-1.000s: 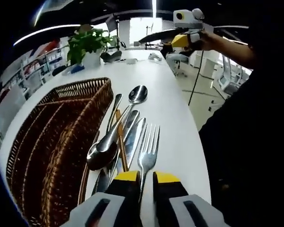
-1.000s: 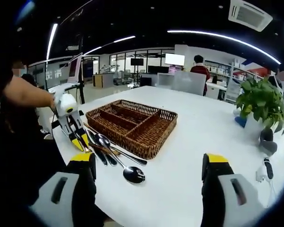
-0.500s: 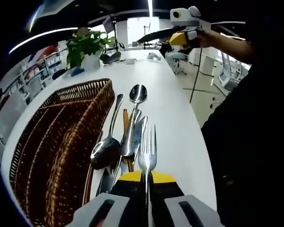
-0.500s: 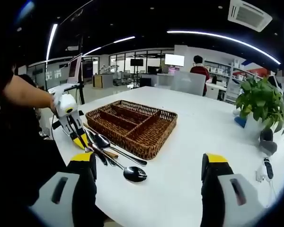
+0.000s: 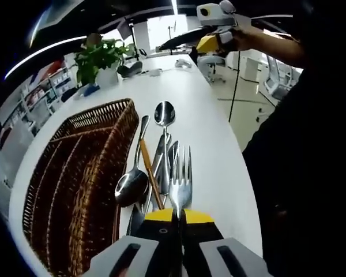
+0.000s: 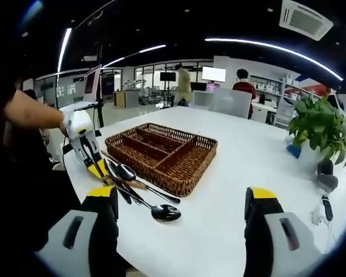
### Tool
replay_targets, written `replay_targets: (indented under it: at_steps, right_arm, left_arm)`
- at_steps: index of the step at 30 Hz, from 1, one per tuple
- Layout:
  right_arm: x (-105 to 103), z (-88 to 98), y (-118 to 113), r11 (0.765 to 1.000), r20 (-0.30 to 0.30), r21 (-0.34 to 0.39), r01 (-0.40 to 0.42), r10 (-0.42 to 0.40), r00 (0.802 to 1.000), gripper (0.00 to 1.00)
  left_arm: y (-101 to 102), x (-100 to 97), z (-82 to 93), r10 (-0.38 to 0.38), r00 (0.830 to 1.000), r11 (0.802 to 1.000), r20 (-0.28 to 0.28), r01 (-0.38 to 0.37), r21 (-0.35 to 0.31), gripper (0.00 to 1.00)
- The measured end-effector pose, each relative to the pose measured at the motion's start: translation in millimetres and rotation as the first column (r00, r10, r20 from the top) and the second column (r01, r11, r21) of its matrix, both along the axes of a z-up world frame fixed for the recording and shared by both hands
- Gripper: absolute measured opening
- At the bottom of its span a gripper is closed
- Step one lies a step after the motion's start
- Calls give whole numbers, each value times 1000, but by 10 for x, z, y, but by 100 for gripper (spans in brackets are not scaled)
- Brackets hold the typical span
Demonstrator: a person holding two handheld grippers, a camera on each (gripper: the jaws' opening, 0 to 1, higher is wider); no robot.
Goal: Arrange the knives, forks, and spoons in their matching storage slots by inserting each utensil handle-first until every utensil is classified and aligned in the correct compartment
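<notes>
The wicker tray (image 5: 75,173) sits left of the cutlery pile on the white surface (image 5: 213,133). My left tongs (image 5: 179,214) are clenched on the fork (image 5: 180,183), tines pointing away from me, its length parallel to the slots. My right tongs (image 6: 180,203) hover spread and empty, well apart.

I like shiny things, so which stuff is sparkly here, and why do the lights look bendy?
In the left gripper view, the fork and spoons gleam with glare; in the right gripper view, the ceiling light strips curve because the fisheye lens bends them, and the plant looks slightly soft.
</notes>
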State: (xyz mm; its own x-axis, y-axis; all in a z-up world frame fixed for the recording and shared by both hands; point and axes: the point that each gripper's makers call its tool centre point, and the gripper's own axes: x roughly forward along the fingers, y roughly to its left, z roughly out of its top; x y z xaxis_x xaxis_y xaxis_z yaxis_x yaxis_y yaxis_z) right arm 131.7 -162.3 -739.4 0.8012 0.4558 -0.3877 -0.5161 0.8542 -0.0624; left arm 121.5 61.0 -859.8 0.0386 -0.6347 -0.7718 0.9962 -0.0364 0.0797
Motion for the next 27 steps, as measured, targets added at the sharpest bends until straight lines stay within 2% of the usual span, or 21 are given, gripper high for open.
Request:
replay_targets:
  at_steps: [5,9,14,16,27]
  right_arm:
    - [14,29,4,1000,6,-2,-4,4,1000,93]
    - [24,40,11,1000,8,-5,-7,7,1000,92]
    - [40,58,43,1000,11,-5,-14,14,1000,92]
    - [44,64,50,1000,11,-8,-16,16,1000,92]
    - [41,67,135,999,13,4,-34,34,999,93]
  left_arm:
    - [22,20,53,4,1000,1000,12,-4,21,2]
    - [48,2,84,4,1000,998,5,-5,65,1]
    - [67,89,140,35,999,997,30,-37,69,1]
    - [95,109,142,48,999,996,21,-50,81,1]
    - [79,120,191,49,998,997,43,-52,65,1]
